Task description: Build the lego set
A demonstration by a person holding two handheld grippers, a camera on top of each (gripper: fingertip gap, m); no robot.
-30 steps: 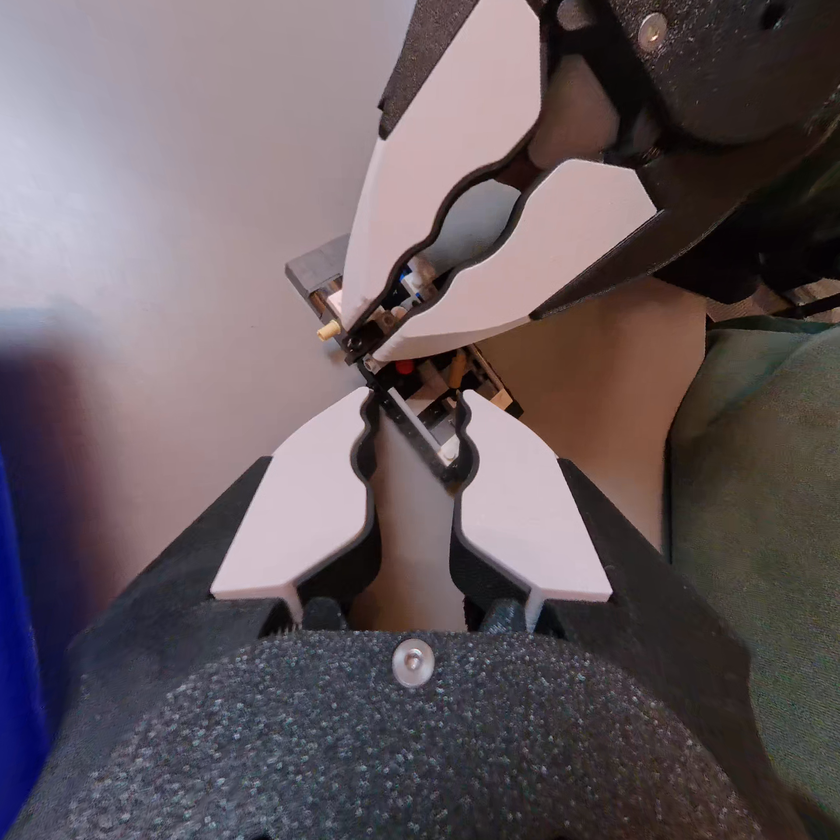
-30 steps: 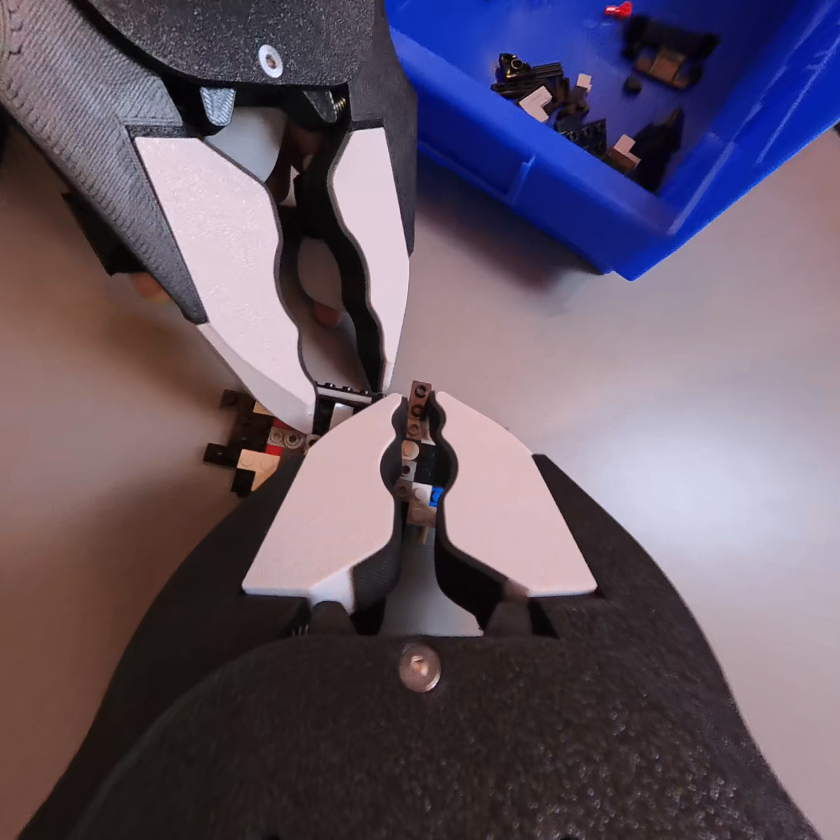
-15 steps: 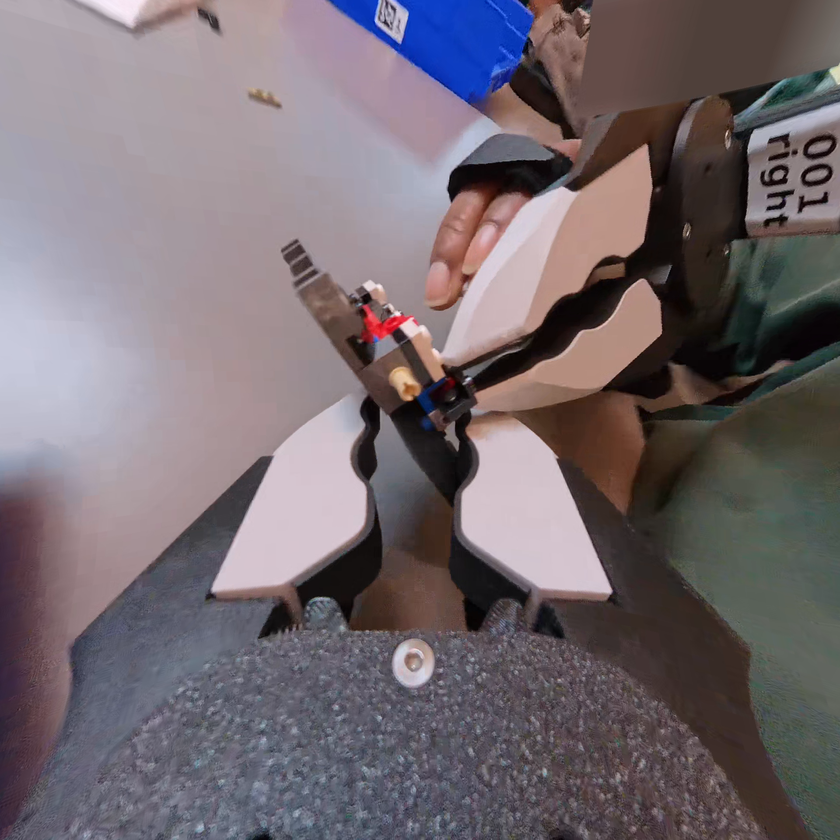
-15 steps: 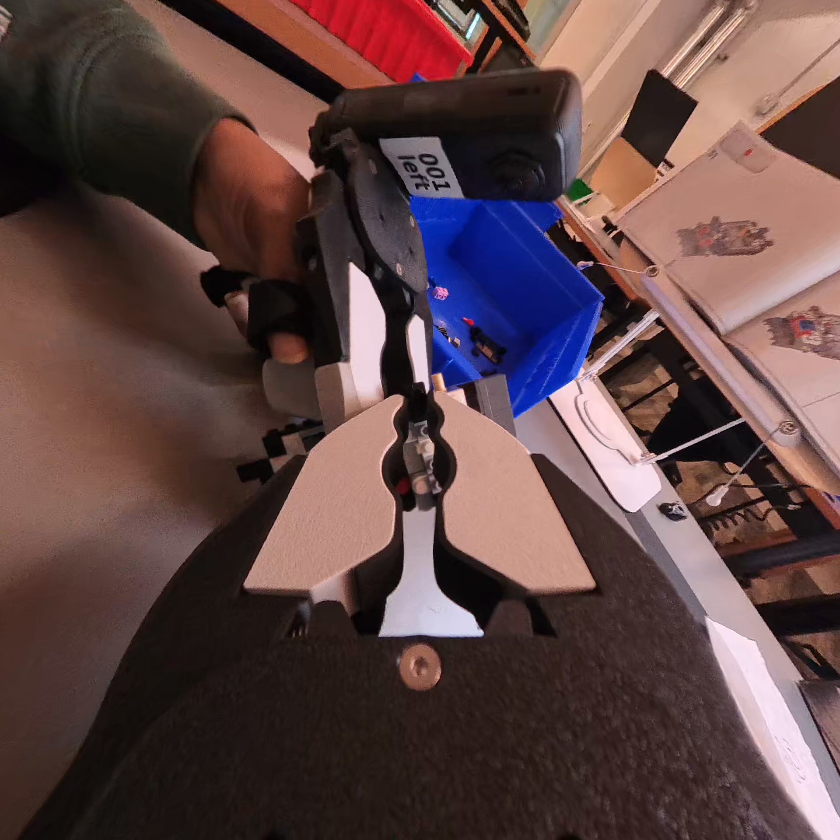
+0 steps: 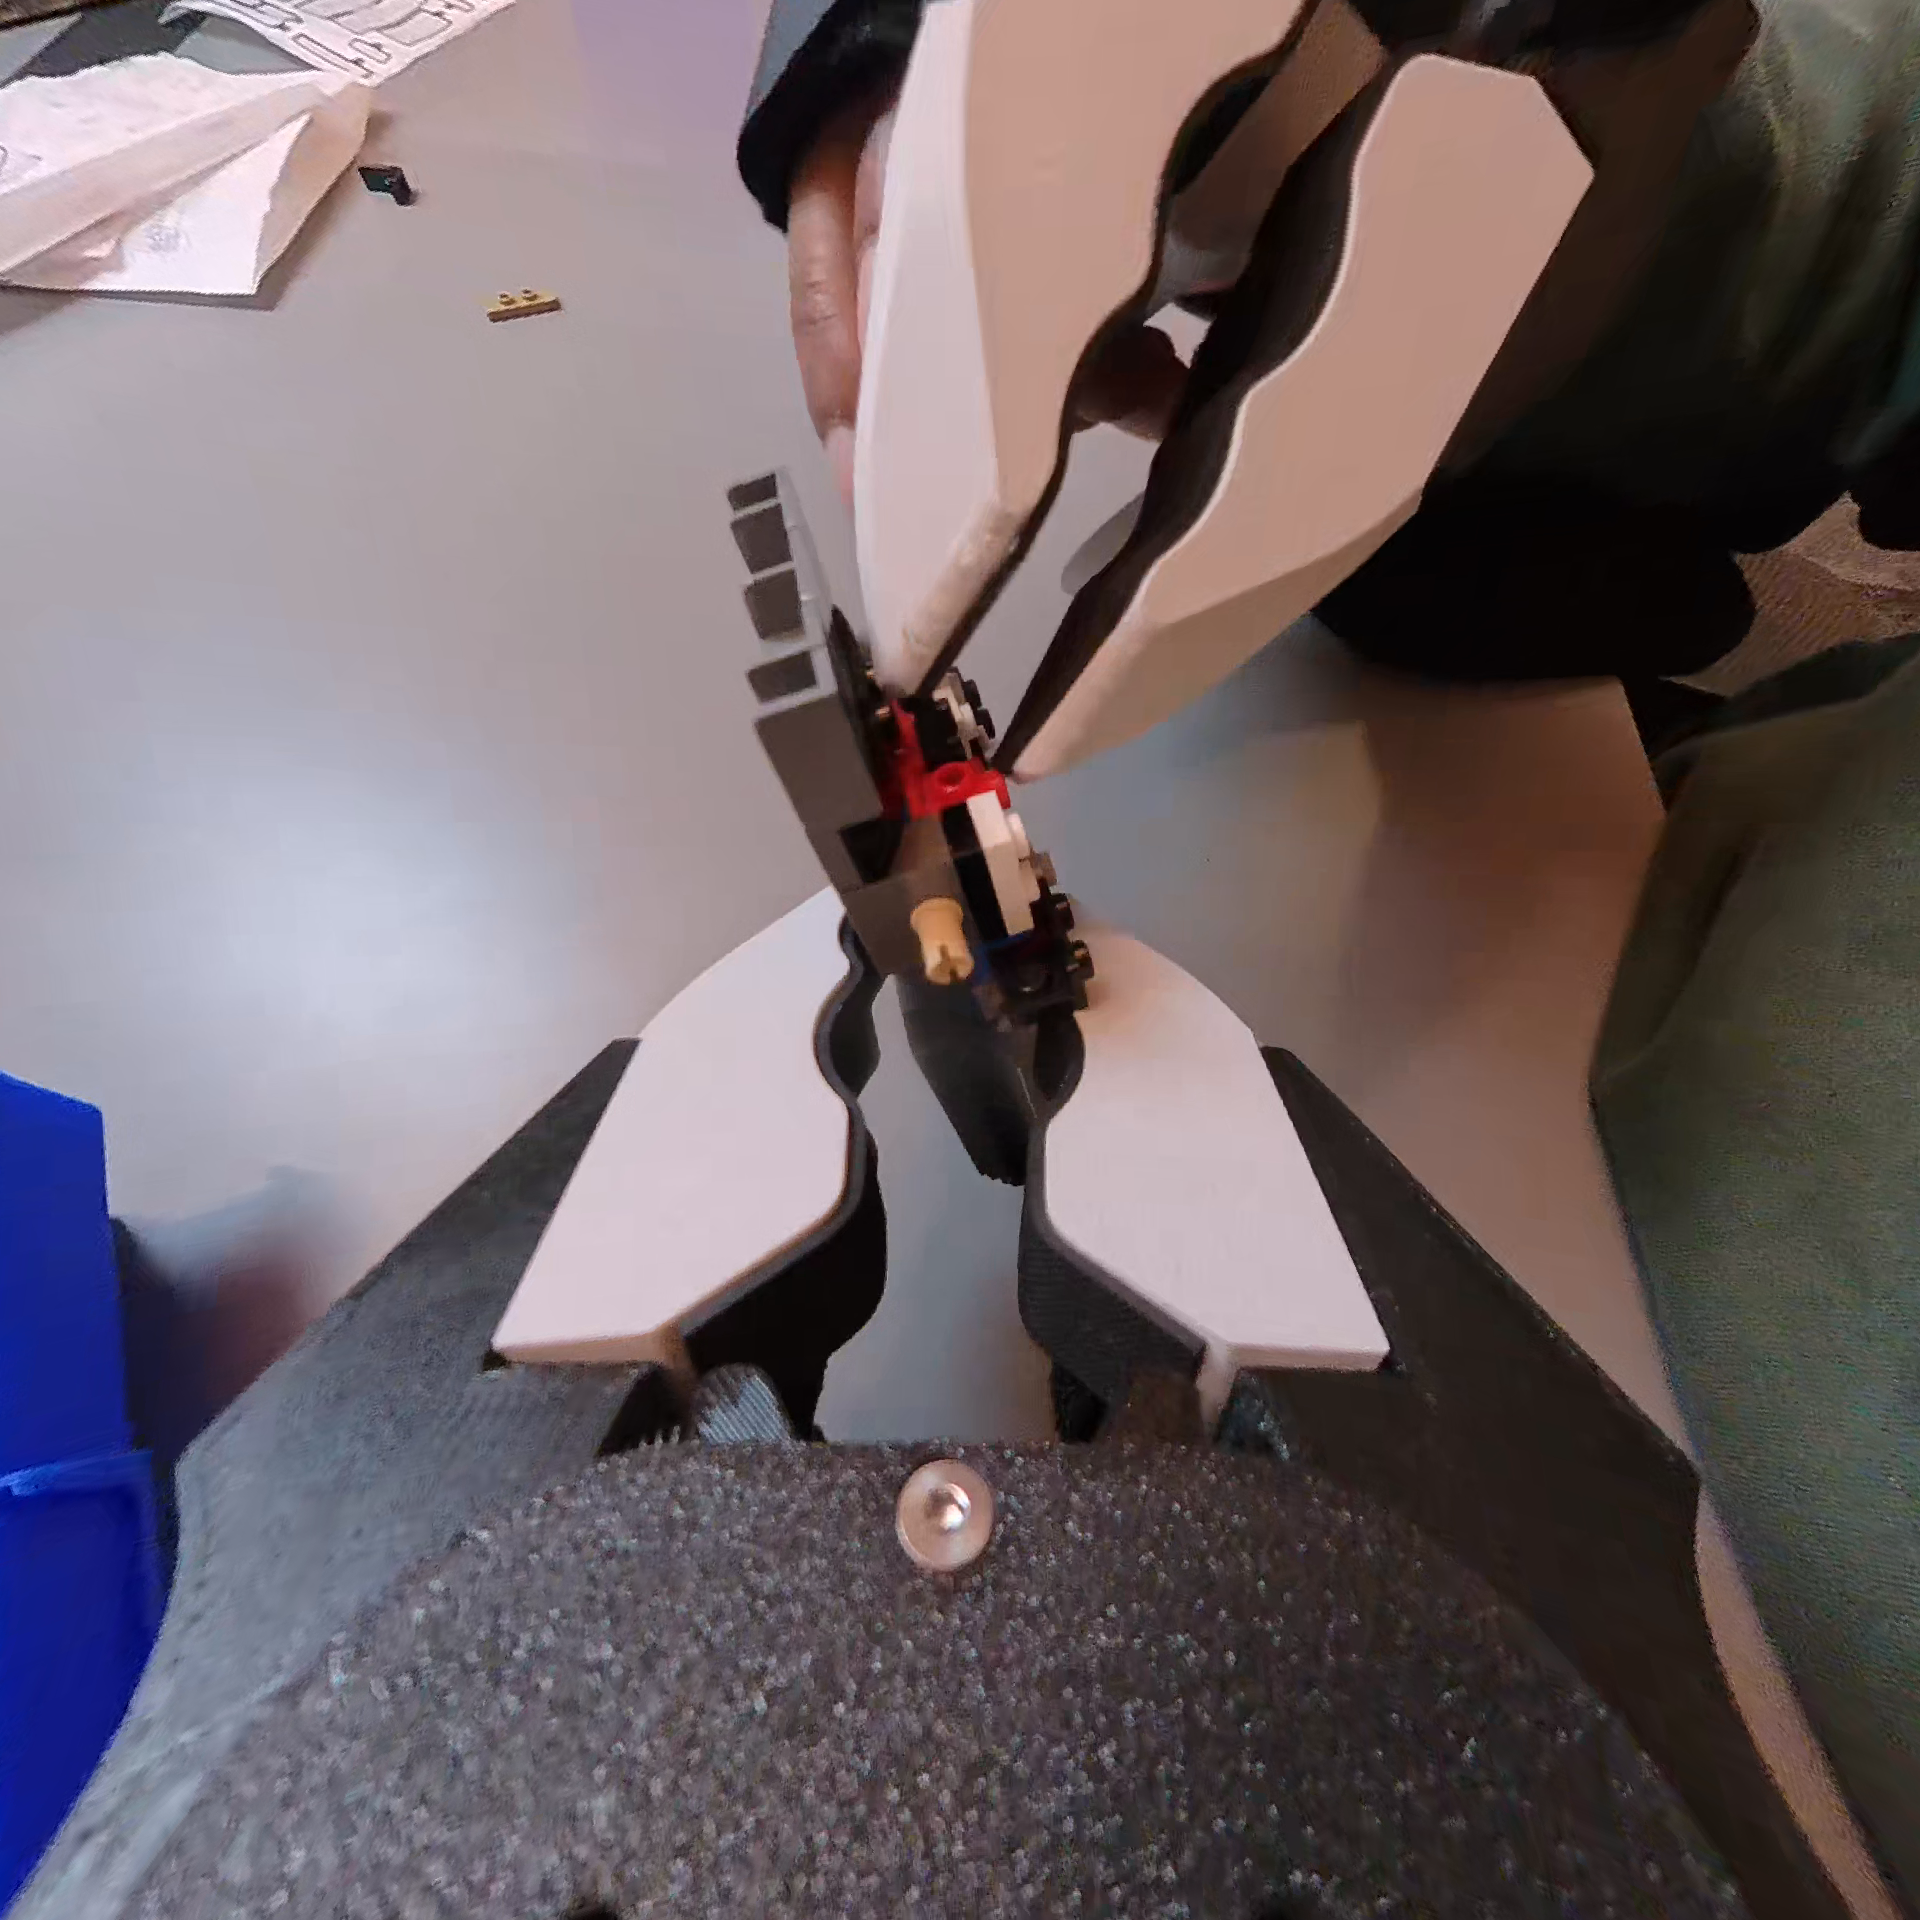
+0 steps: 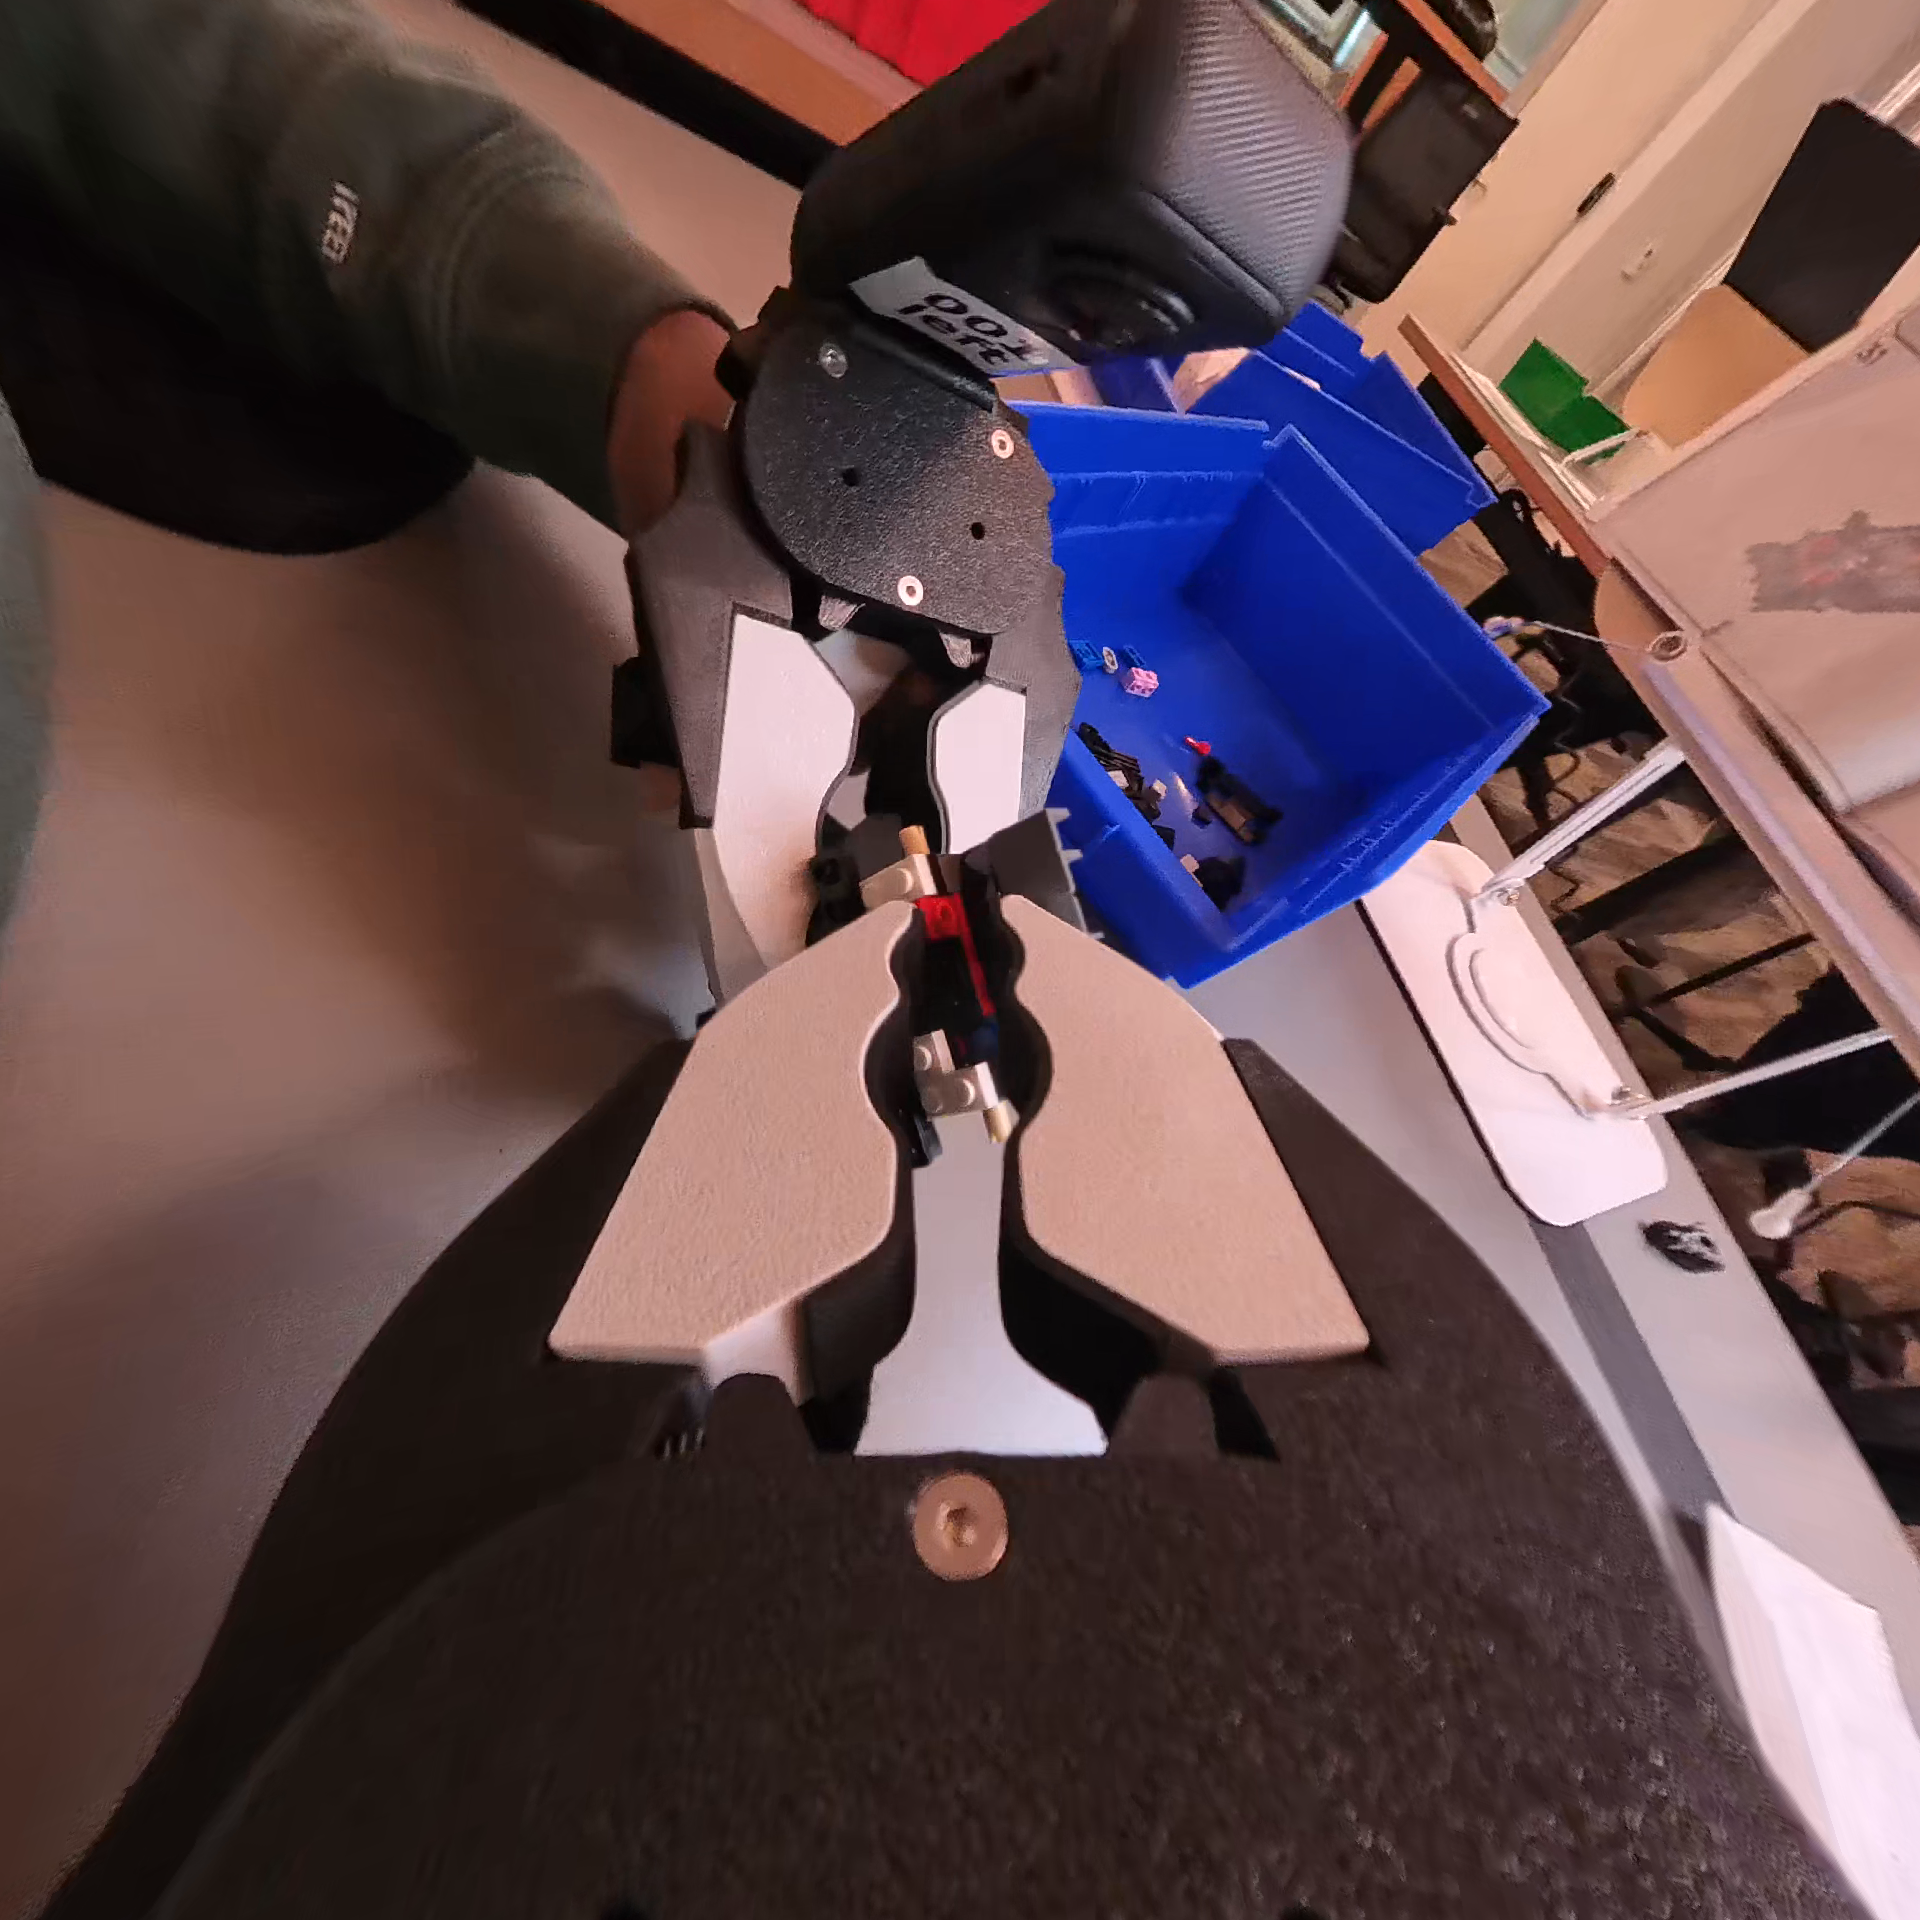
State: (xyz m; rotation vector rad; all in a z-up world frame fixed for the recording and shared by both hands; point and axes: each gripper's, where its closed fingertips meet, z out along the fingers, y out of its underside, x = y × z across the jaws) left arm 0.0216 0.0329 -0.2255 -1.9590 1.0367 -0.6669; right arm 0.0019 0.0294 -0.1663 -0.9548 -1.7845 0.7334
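Left wrist view shows my left gripper at the lower centre of the frame, its fingers pinching the lower end of a small brick model, which stands up in the air above the grey desk. From the upper right my right gripper comes down, and its fingers close on the upper part of the model, near the red piece. A small gap shows between those tips, filled by the bricks. In the right wrist view, the model sits between my right fingers at the centre, and the left gripper holds it from above. A blue bin with loose parts is at the upper right; papers and a tan plate lie at the upper left of the left view. I judge that both grips should stay firm and move together, so the model does not break apart or twist.
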